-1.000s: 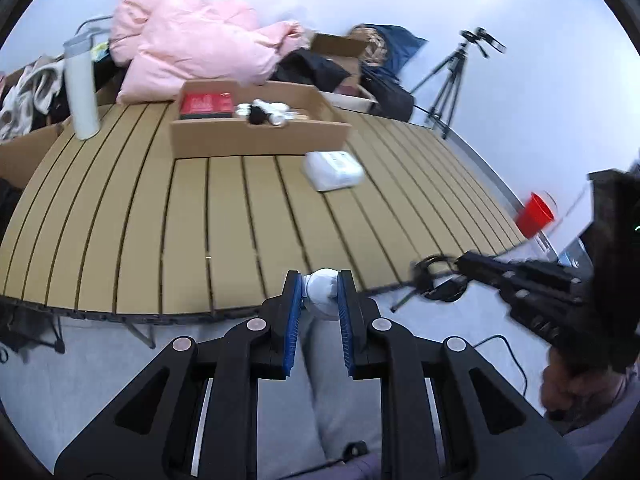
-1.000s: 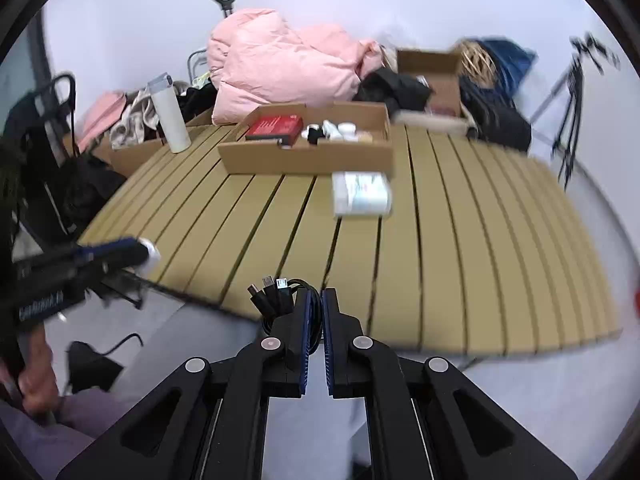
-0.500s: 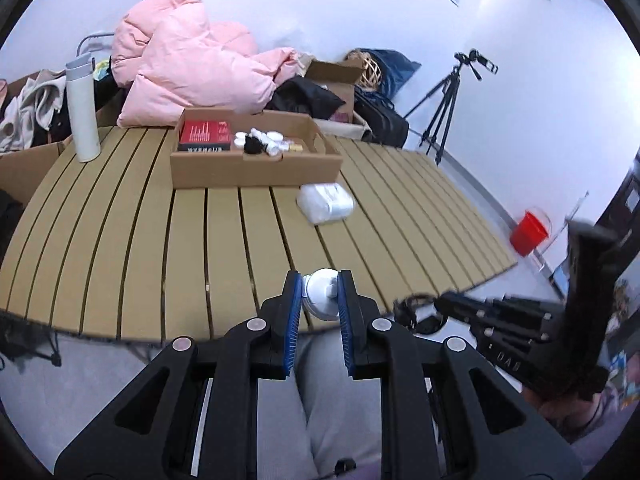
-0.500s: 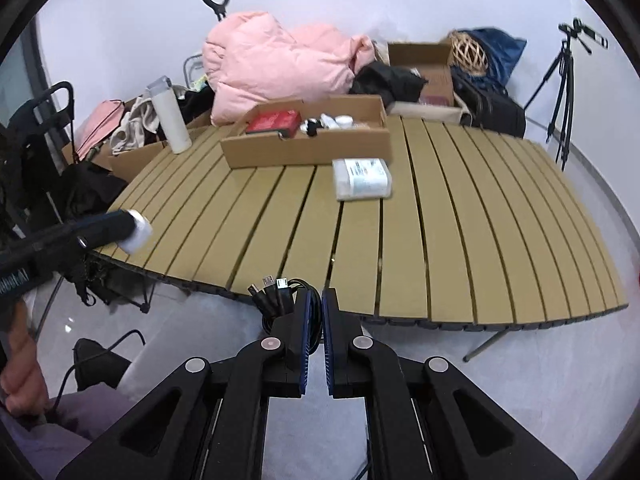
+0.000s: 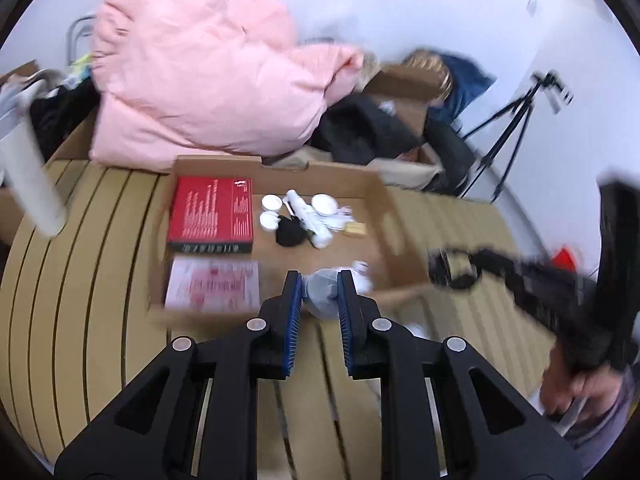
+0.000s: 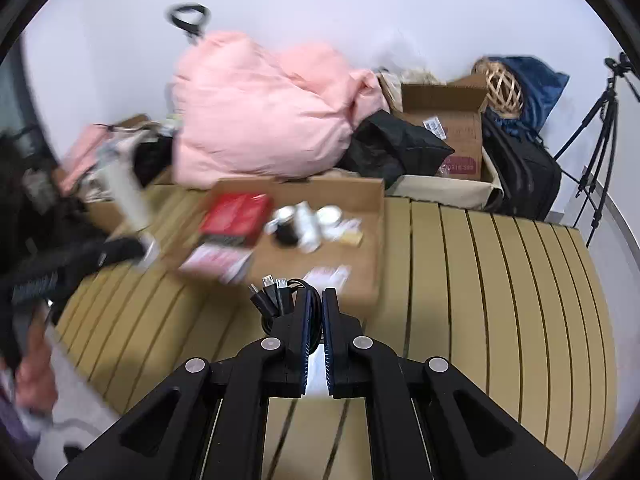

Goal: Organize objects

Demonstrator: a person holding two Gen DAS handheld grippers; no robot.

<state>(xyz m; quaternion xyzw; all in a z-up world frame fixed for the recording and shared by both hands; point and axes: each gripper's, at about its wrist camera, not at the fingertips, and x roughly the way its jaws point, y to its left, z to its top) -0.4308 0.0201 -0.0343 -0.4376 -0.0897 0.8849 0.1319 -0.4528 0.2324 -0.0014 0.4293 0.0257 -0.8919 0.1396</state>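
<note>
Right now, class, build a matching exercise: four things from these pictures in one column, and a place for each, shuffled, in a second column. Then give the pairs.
Things
1. red box
2. white ball
3. cable bundle
4. pink duvet

Places
A. in the right gripper
B. piled behind the table
C. lying in the cardboard tray
D. in the left gripper

Pairs: 1-C, 2-D, 3-A, 4-B

A cardboard box (image 5: 384,196) sits on the counter (image 5: 80,280); inside it a book (image 5: 211,214) lies left, small jars (image 5: 272,202) right of it; a duvet (image 5: 208,80) is piled behind; a tripod (image 6: 600,128) stands far right.
</note>
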